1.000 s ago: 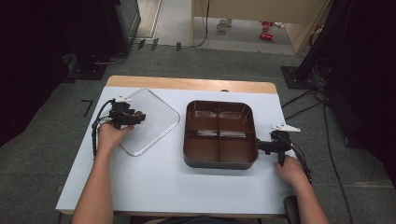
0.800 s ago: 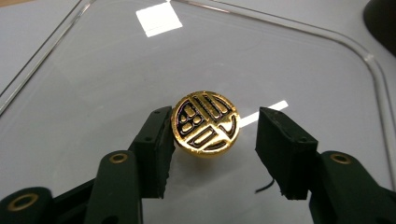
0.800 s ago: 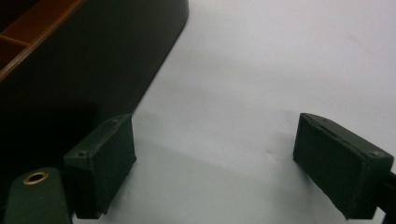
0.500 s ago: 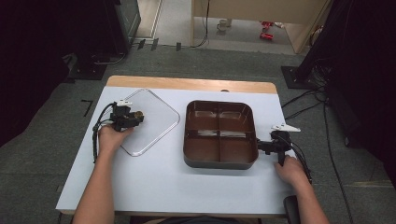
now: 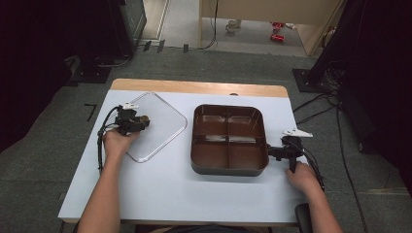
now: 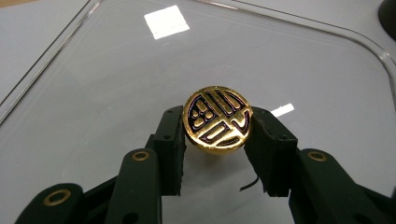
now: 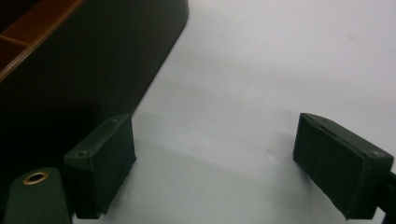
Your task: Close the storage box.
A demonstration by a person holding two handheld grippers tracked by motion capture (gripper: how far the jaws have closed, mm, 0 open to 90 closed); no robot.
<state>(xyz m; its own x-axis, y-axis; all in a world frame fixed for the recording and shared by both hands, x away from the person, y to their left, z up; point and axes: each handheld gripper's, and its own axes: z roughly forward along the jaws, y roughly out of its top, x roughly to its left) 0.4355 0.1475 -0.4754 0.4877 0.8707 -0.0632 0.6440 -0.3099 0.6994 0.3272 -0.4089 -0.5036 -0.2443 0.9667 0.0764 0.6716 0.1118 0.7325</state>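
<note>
A clear square lid lies flat at the table's left. At its centre stands a round gold knob with a dark emblem. My left gripper is shut on that knob, one pad against each side; in the high view the left gripper sits over the lid. A brown tray with four compartments sits in the middle of the table. My right gripper rests on the table just right of the brown tray, jaws wide apart with nothing between them; from above the right gripper is by the tray's right wall.
The white tabletop has a wooden strip along its far edge. Dark equipment and cables stand on the floor around the table. A person's forearms reach in from the near edge.
The left gripper's jaws have closed on the lid's knob. Neither hand has moved across the table.
</note>
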